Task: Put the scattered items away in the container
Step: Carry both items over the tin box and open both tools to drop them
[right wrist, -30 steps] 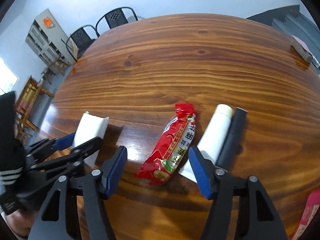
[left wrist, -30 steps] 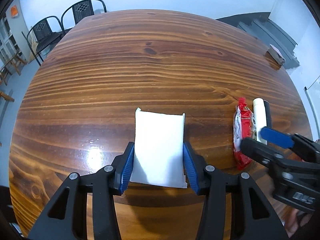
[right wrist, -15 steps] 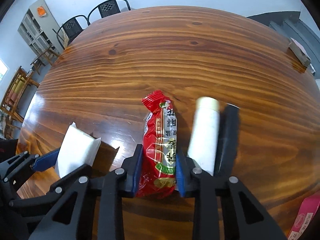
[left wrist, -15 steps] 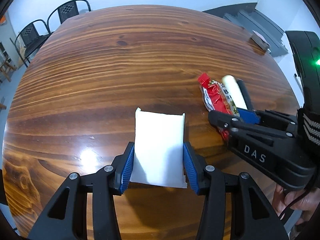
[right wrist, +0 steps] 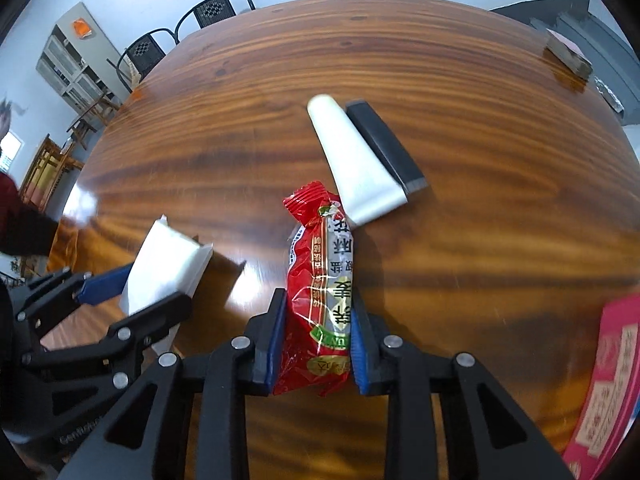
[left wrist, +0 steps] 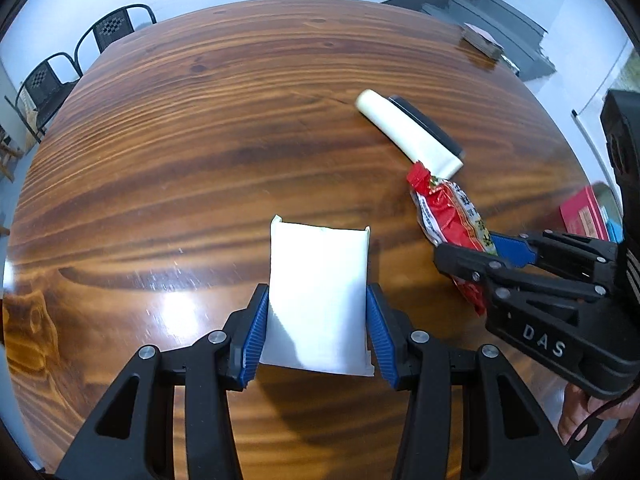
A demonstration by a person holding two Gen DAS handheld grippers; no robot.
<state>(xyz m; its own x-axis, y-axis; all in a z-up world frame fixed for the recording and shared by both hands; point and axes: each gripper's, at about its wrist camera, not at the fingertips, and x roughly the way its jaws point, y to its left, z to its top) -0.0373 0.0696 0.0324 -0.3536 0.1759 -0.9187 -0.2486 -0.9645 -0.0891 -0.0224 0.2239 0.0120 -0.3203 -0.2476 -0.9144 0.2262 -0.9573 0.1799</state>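
The left gripper (left wrist: 316,328) has its jaws about half open and clamped on the two long sides of a white tissue pack (left wrist: 320,296), which sticks out forward above the wooden worktop (left wrist: 200,160). The right gripper (right wrist: 316,340) has its jaws drawn in narrow, and their blue pads press both sides of a red snack packet (right wrist: 320,288); the packet's crimped top end points away from the gripper.

Taking the red snack packet as the landmark: a white tube (right wrist: 352,164) lies on the worktop just beyond the packet's top end, its flat crimped end next to it and its cap end farther off. A black bar-shaped thing (right wrist: 384,148) lies touching the tube along the side away from the tissue pack. The tissue pack, in the left jaws, is near the packet on its left in the right wrist view. A pink and red printed box (right wrist: 608,380), perhaps the container, shows at the edge of view to the packet's right. A small dark block (right wrist: 568,54) sits well beyond the packet near the worktop's far right edge. Black chairs (right wrist: 180,36) stand past the far left edge.
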